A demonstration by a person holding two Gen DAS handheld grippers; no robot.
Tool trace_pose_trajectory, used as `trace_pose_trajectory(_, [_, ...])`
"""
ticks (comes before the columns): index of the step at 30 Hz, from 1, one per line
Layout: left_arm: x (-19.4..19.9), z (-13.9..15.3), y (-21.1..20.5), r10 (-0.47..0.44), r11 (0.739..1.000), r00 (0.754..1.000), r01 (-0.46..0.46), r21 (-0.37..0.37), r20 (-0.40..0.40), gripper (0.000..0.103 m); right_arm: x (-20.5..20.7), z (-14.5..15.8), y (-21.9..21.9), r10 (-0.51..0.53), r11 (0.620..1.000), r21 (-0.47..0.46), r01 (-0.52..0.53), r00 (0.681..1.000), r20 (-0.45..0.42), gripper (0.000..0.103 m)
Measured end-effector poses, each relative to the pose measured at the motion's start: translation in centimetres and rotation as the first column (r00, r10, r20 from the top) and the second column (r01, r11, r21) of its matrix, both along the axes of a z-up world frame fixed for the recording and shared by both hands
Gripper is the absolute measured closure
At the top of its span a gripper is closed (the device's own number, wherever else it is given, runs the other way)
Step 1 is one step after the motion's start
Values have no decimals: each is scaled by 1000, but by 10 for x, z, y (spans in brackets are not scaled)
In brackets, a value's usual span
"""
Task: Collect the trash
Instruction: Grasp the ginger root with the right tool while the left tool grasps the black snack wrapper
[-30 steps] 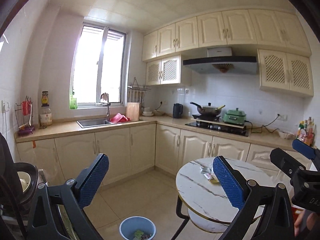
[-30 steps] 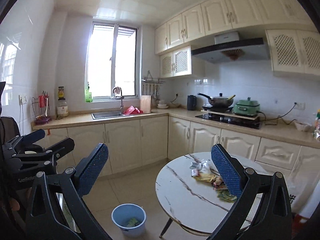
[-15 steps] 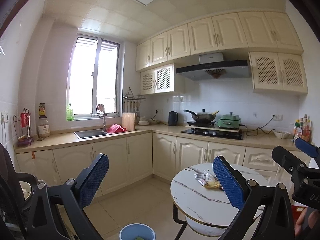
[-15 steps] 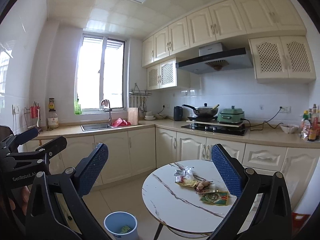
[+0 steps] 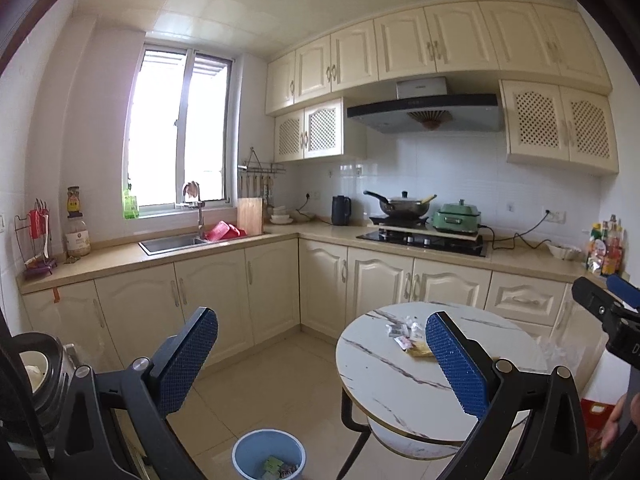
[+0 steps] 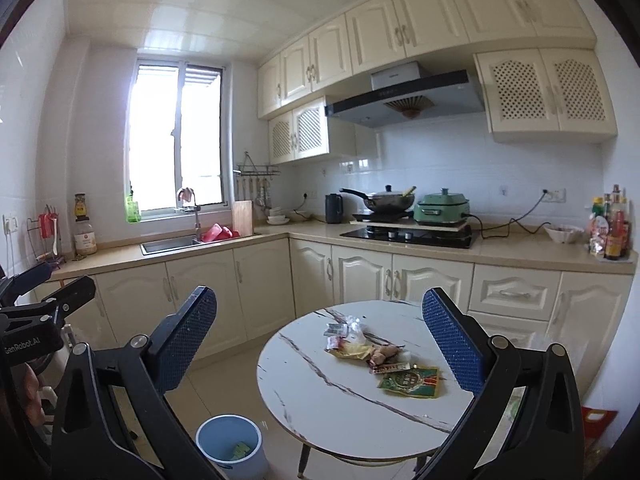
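Left wrist view first: the left hand-held gripper [image 5: 320,360] hangs with its blue pads spread wide and nothing between them. Compared with a second ago both cameras have tilted and drifted, so the blue bin [image 5: 269,456] shows again at the bottom edge, with a few scraps already in it. It stands on the floor just beside the round marble surface [image 5: 392,384], which now sits a little further off in view. To the right, the right hand-held gripper [image 6: 320,352] is likewise spread apart and empty. The trash pile [image 6: 372,350] lies on the far half of the surface, the green packet [image 6: 410,381] nearest its right finger. Nothing has been grasped, so I judge this repositioning: the pair is lining up for the next pick.
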State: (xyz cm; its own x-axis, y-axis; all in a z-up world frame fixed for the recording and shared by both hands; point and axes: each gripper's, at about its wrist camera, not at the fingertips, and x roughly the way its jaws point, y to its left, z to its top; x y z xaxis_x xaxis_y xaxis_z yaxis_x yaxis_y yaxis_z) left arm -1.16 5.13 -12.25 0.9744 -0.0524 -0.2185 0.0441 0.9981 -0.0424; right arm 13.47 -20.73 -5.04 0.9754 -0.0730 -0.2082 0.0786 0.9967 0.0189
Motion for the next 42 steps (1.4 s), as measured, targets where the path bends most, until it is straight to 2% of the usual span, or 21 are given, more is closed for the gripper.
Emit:
trace_pose_trajectory(5, [64,-15,-24,-45,999,993,45,0,-113,1,35,-33,-54,-98,995,25,102,989,-109,0])
trace_pose_trajectory(9, [122,-28,-46,-88,996,972,89,-6,-216,1,66,-69,-93,-151,987,29,160,966,-209,0])
trace_pose_trajectory(13, [177,-25,-69,-116,992,956,124,15,-271,1,105,-108,-118,-153,984,41,173,940,-305,0])
trace_pose_trajectory(18, [245,-28,-82,-124,989,935,144,36,-332,1,171,-143,-125,-107,991,36,132,910,-402,0])
trace_pose_trajectory(20, [271,-31,-82,-119,989,928,142,40,-352,1,201,-152,-123,-58,995,44,84,906,-419,0])
trace_pose_trajectory(24, [328,-34,-79,-112,990,916,137,38,-384,1,272,-177,-117,44,998,60,-17,869,-492,1])
trace_pose_trajectory(27, [365,-41,-81,-108,988,908,142,55,-404,1,313,-201,-118,35,999,31,-21,826,-563,8])
trace_pose_trajectory(30, [400,-47,-85,-114,987,898,153,57,-426,1,340,-226,-124,40,999,36,-21,776,-630,26])
trace_pose_trajectory(32, [423,-52,-90,-124,985,889,164,52,-441,1,351,-239,-129,47,999,45,-23,746,-664,28])
trace_pose_trajectory(34, [438,-59,-97,-132,983,882,174,51,-451,1,355,-244,-131,42,999,31,-29,736,-676,29])
trace_pose_trajectory(36, [460,-64,-103,-149,981,872,190,42,-466,1,357,-250,-135,28,999,8,-31,712,-702,29])
trace_pose_trajectory(38, [478,-69,-109,-165,979,860,203,27,-483,1,358,-258,-142,28,999,10,-30,700,-714,32])
trace_pose_trajectory(39, [489,-71,-115,-173,977,853,213,25,-492,1,358,-261,-145,28,999,4,-36,695,-718,37])
trace_pose_trajectory(40, [496,-74,-118,-182,975,850,223,24,-495,1,355,-260,-148,33,999,7,-40,714,-700,42])
trace_pose_trajectory(42, [512,-79,-126,-187,972,843,233,29,-504,1,349,-257,-155,75,997,59,-48,729,-681,48])
